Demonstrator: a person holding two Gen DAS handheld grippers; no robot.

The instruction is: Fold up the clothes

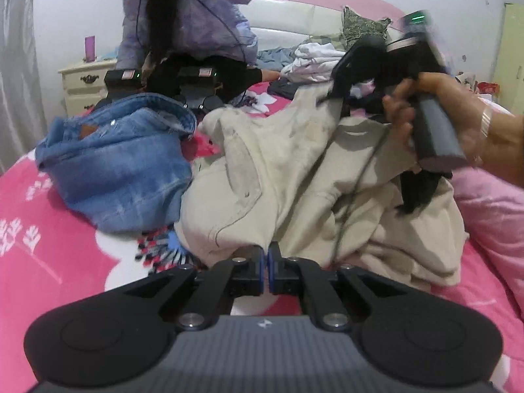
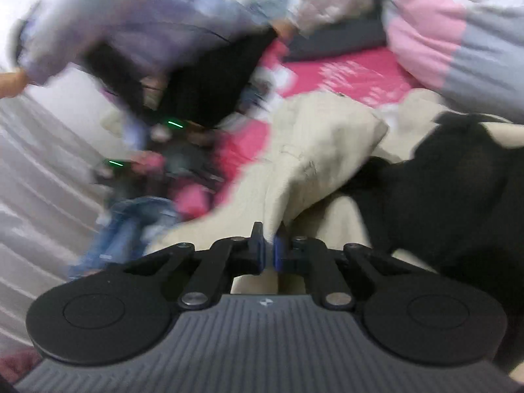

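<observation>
Both wrist views look down close over the bed (image 1: 65, 245); each shows the beige garment (image 1: 278, 170) and, blurrily perhaps, the jeans (image 2: 131, 226).

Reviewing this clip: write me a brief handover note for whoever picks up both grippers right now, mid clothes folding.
Left gripper: shut on the near edge of the beige garment.
Right gripper: shut on a fold of the same garment, over its far side; the right wrist view is blurred.
Things: beige garment lies crumpled mid-bed, a black garment lying on it. Jeans are bunched to its left on the pink bedspread. More clothes are heaped by the headboard. A second person kneels on the bed with two other grippers.
Done: nothing looks folded yet.
Left: spread and fold the beige garment, then the rest.
</observation>
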